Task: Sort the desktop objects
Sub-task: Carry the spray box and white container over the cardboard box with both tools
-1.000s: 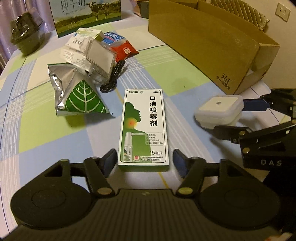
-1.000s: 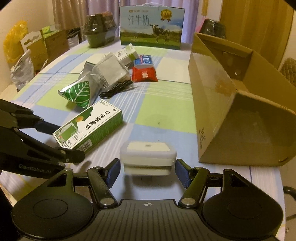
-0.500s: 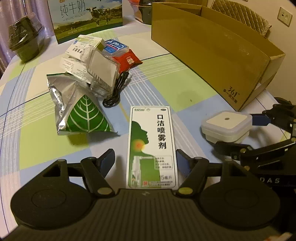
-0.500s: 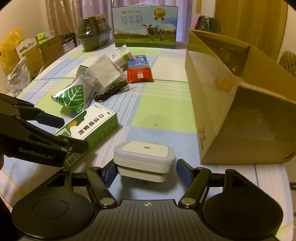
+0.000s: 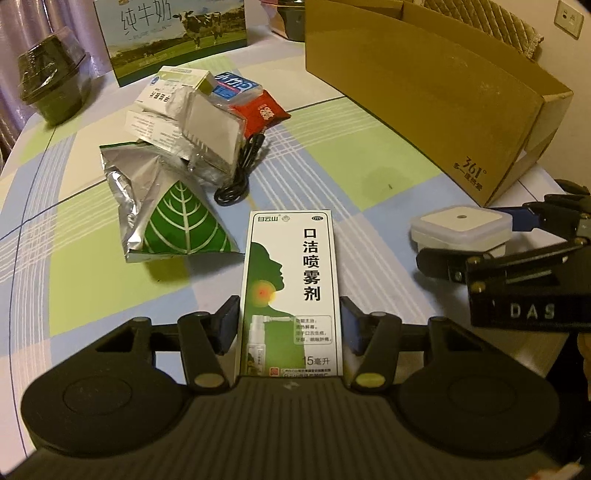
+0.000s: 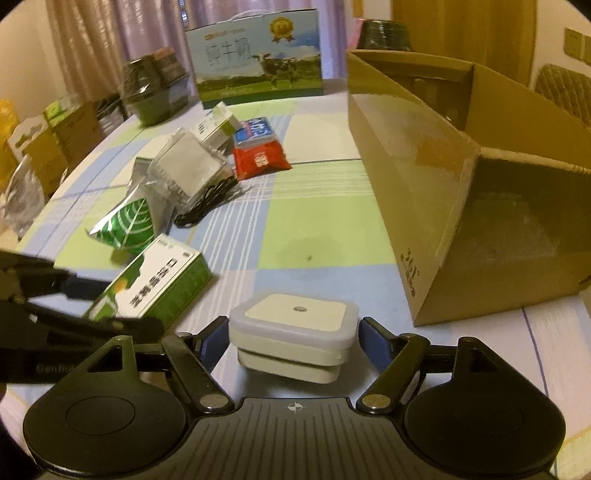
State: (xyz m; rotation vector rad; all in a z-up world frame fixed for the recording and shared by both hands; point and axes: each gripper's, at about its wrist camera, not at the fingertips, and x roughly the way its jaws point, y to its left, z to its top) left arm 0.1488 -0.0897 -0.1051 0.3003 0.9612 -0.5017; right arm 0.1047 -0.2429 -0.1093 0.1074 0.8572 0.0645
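Both grippers slid forward: your left gripper now straddles the spray box, long axis running away between open jaws; right gripper, also open, brackets the white container, nothing clamped.

- A table under a cloth checked in green, blue and white carries everything.
- A cardboard box fills its right side.
- Mid-surface: foil leaf pouch, black cable, red packet, medicine boxes.
- Far edge: milk carton, dark pot.
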